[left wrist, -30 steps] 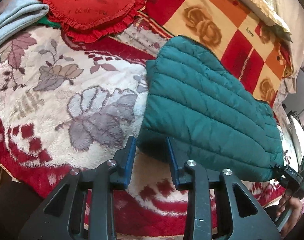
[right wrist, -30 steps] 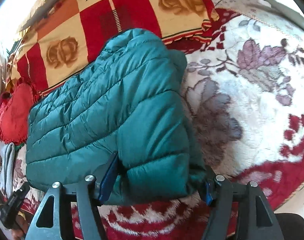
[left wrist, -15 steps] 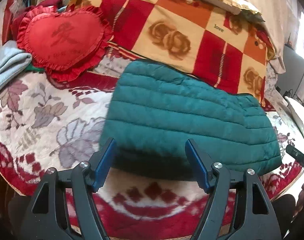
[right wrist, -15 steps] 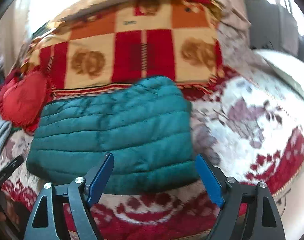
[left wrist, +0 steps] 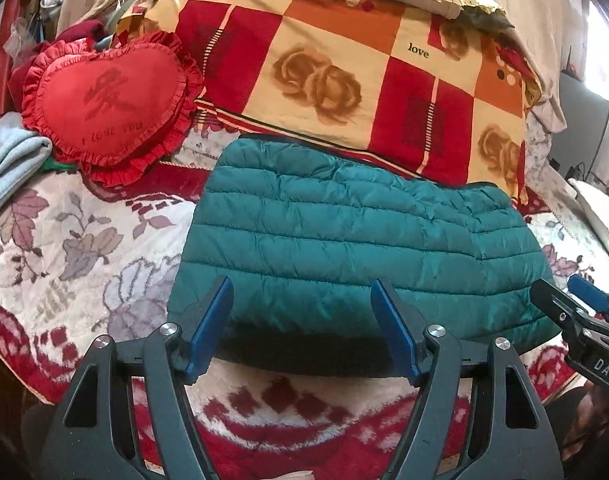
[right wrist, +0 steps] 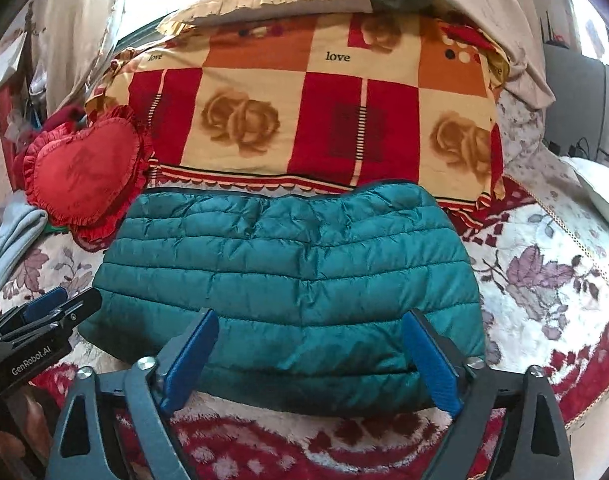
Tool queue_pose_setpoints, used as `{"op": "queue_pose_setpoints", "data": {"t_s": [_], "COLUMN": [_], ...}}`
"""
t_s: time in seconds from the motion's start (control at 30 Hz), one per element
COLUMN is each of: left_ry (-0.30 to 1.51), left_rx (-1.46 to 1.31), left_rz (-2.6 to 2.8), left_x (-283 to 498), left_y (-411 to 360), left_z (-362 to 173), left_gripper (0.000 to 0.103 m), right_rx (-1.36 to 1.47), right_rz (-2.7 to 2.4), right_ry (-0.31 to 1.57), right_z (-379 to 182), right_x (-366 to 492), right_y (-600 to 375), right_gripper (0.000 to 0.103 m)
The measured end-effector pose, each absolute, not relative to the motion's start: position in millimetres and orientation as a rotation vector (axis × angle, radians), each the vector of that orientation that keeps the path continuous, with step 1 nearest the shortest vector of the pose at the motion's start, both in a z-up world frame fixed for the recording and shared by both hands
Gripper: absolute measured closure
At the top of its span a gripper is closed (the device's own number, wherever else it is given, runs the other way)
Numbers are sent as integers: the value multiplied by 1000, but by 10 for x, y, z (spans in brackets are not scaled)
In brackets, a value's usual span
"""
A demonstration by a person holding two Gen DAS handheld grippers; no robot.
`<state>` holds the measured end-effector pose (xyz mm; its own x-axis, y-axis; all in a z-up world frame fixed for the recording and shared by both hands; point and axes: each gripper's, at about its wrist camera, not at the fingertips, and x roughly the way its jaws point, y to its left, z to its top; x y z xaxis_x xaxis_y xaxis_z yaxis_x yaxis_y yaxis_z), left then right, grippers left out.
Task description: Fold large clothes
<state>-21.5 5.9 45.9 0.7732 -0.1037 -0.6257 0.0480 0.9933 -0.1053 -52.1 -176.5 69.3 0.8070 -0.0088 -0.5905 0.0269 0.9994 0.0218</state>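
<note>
A teal quilted puffer jacket lies folded into a flat rectangle on the floral blanket; it also shows in the right wrist view. My left gripper is open and empty, held above the jacket's near edge. My right gripper is open and empty, also above the near edge. Each gripper shows at the edge of the other's view: the right one and the left one.
A red heart-shaped cushion lies at the back left. A red and cream checked quilt is piled behind the jacket. Grey folded cloth lies at the far left. The blanket's red border runs along the near edge.
Both grippers have let go of the jacket and pulled back and up. The left jaws went from nearly closed to wide open. The jacket now lies flat and square to both views.
</note>
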Motion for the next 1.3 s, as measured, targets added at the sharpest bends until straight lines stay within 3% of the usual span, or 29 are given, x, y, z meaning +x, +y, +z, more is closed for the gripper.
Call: {"op": "queue_pose_setpoints", "data": {"t_s": [1.3], "left_ry": [689], "left_rx": [17], "left_rz": [-38], "left_x": [24], "left_y": [-147], "left_z": [317], "left_gripper": [31], "right_rx": [79], "right_rz": [-6], "right_ry": [674], "right_z": [535], "right_x": [-282], "right_y": [-1836], "right_gripper": [5]}}
